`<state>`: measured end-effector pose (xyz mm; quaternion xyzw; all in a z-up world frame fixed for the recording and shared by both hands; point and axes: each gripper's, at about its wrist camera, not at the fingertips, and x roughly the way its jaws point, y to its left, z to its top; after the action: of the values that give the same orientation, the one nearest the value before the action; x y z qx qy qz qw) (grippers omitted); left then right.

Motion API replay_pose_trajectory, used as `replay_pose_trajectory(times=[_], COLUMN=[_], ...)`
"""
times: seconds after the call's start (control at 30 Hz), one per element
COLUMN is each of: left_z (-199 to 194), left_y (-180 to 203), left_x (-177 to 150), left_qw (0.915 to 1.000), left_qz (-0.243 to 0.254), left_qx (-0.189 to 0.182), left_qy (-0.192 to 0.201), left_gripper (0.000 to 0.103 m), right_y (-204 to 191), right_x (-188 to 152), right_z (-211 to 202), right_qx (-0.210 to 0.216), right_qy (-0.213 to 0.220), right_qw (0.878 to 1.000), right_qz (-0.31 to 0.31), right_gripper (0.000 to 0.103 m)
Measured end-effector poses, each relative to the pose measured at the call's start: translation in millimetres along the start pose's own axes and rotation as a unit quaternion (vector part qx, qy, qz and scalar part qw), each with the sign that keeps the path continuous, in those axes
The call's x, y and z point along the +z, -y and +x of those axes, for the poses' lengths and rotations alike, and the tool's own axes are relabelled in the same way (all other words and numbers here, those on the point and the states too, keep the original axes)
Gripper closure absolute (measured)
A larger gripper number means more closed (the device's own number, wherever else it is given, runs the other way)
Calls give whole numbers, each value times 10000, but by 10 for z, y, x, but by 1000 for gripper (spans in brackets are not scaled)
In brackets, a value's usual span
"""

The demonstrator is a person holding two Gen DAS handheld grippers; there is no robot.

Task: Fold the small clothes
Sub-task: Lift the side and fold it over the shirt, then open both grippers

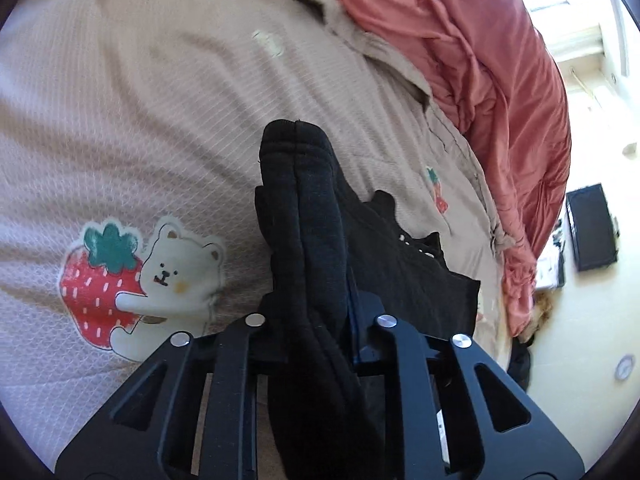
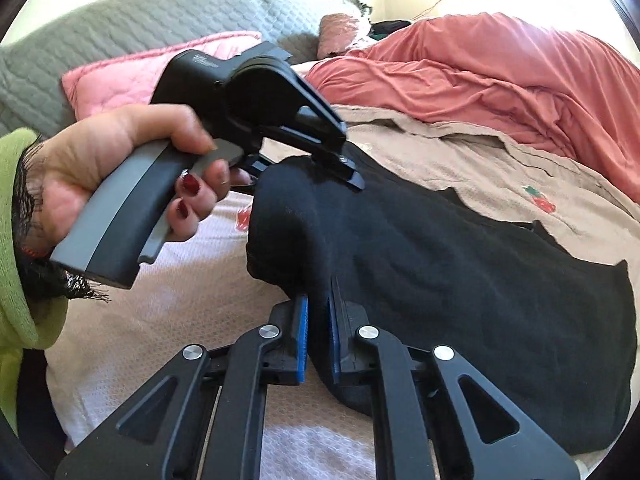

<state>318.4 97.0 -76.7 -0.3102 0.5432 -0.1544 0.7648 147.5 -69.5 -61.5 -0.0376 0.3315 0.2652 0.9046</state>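
A small black garment (image 2: 460,272) lies partly on the bed, with its near edge lifted between both grippers. My right gripper (image 2: 318,332) is shut on one bunched fold, which sits pinched between its blue pads (image 2: 301,336). A hand (image 2: 120,160) holds my left gripper (image 2: 346,168), which clamps the garment's raised top edge farther back. In the left wrist view the black garment (image 1: 304,208) drapes thickly over my left gripper (image 1: 316,308) and hides its fingertips. The cloth stands up in a ridge along the fingers.
The beige bedsheet (image 1: 140,100) carries a strawberry-and-bear print (image 1: 140,276). A rumpled coral blanket (image 2: 480,64) fills the far right of the bed. A pink pillow (image 2: 120,76) and grey quilt (image 2: 120,20) lie at the back left. A dark flat box (image 1: 592,228) rests on the floor beyond the bed.
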Motion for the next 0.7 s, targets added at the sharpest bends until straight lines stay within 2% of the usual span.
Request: replay_pose_trajectory(times=[0.17,0.37,0.57,0.7], left_z=[-66,-32,216,581], left_y=[354,1008,1706,2127], left_x=[-22,-83,-223,-391], left_qw=[9997,9981,9953,9922], left_qz=[187,587,957,1218], left_qx=[-110,-127,-168,-135], left_qy=[91,116,-10,-220], left_gripper=[94,95,95,95], right_y=[201,540,947,1212], right_x=[40,70,-8,-155], right_z=[-253,-624,-991,-1196], right_qx=[-48,-186,-474,-706], right_qy=[234,562,828,874], right_qw=[9994,9963,9905,9858], right_qz=[250,623,992,1252], right_gripper=[96,96,96,96])
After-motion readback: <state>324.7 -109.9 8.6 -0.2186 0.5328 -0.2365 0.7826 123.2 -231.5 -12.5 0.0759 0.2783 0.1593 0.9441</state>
